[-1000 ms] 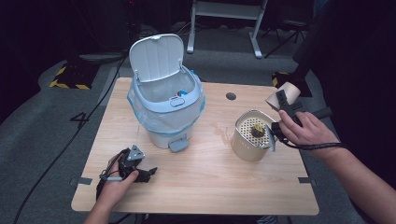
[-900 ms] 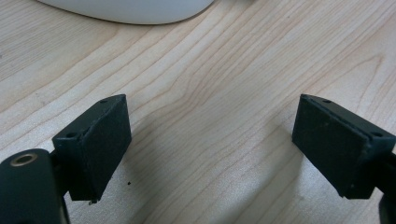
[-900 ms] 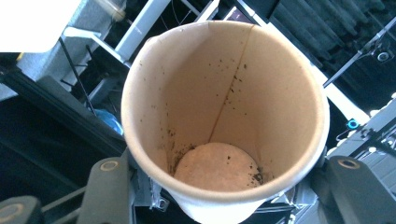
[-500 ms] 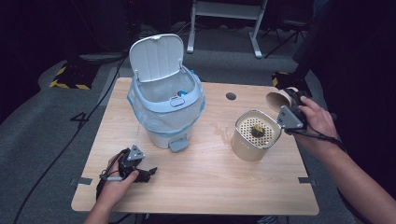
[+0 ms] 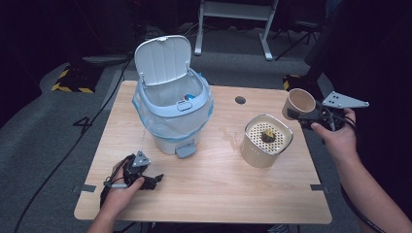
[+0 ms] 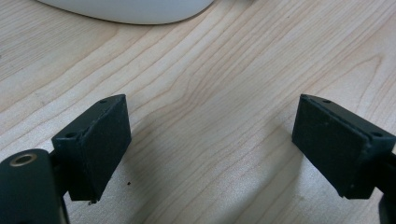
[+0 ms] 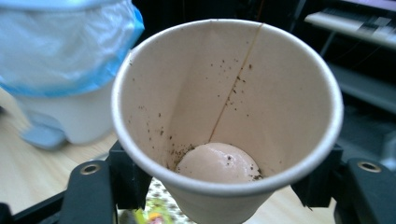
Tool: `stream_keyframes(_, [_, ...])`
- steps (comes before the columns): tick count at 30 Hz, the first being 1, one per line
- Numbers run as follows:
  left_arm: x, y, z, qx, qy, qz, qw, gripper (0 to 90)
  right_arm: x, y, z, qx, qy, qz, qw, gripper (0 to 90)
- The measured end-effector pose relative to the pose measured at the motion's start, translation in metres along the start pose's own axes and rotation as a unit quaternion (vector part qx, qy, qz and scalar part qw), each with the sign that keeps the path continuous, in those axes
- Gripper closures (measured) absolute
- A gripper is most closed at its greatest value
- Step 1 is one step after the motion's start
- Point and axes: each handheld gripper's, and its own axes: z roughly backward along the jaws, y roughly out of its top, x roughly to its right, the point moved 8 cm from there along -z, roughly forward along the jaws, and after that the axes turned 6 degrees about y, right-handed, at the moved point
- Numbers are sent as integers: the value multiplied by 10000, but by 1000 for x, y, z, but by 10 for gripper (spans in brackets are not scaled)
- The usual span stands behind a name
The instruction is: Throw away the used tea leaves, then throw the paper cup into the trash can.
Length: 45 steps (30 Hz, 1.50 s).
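Paper cup [image 7: 227,116] clamped in right gripper [image 5: 311,116], jaws just widened, apparently still gripping, at right of frame; left gripper [image 6: 210,149] spread apart on table [image 5: 214,194]

Dim room, grey carpet [image 5: 43,141]

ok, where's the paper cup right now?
In the high view the paper cup is at the table's right edge, between the right tongs, above and right of the strainer container.
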Motion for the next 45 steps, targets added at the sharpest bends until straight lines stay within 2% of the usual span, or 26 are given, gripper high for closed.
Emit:
stream_keyframes(2, [0,0,0,-1,0,-3,10000,119,2,-2,1,39,188,-361,9992,333])
stream_keyframes(8, [0,0,0,-3,-8,0,10000,117,3,-4,3,-30,332,-558,9979,329])
stream_keyframes(12, [0,0,0,-3,-3,-20,10000,117,0,-4,2,-149,347,-405,9985,329])
stream_keyframes(22, [0,1,-1,1,-6,-15,10000,107,0,-1,-2,-310,349,-373,9982,328])
stream_keyframes(30, [-1,2,-2,-19,-37,-60,10000,96,-2,4,-4,-338,391,-287,9983,325])
stream_keyframes(37, [-1,2,-3,-18,-45,-54,10000,96,-4,16,-9,-279,476,-182,9983,320])
stream_keyframes(45, [-4,3,-4,-20,-147,-186,9997,90,-9,33,-18,-276,637,-62,9976,319])
